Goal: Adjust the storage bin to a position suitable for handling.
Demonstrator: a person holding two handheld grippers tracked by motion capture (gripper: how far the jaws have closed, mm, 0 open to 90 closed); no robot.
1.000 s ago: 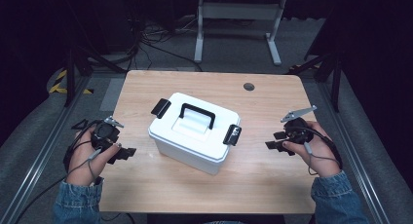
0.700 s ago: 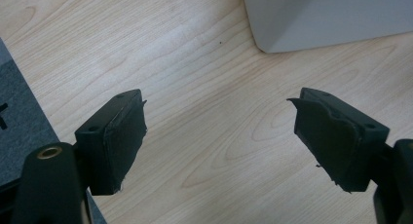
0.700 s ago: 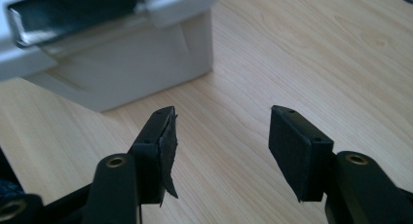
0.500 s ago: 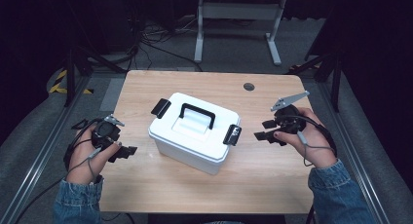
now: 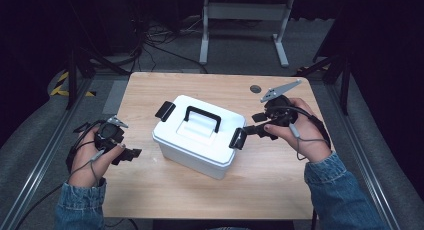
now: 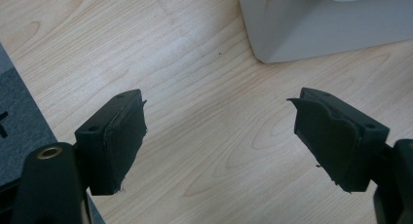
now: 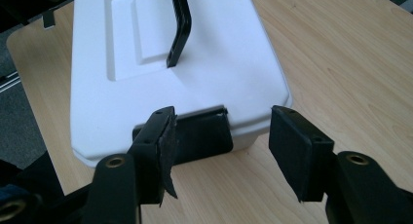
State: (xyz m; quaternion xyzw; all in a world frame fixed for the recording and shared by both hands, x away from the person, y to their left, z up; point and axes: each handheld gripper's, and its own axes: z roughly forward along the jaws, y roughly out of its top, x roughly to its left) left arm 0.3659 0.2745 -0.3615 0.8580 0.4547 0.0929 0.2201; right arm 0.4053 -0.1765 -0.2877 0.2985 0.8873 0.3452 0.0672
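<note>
A white plastic storage box with a black carry handle (image 5: 197, 135) sits a little left of the middle of the high view, turned at a slant on the light wooden table (image 5: 280, 175). Its lid is on, with a black latch at the upper-left end (image 5: 165, 111) and another black latch at the lower-right end (image 5: 238, 138).

The right hand-held gripper (image 5: 256, 126) shows right of centre in the high view, held in the person's right hand (image 5: 300, 135), its jaws pointing left at the box's lower-right end. In the right gripper view the two black jaws stand wide apart at the bottom of the frame, and the latch (image 7: 202, 136) lies just beyond the left one — the pads do not press on it, and nothing sits between them. The box's white lid (image 7: 160, 73) takes up the upper left of that view, the handle (image 7: 179, 29) running up toward the top edge.

The left hand-held gripper (image 5: 131, 154) lies at the lower left of the high view in the person's left hand (image 5: 92, 155), near the box's left side but apart from it. In the left gripper view its jaws are spread wide over bare table (image 6: 204, 131) — a corner of the box (image 6: 311, 27) shows at the upper right.
</note>
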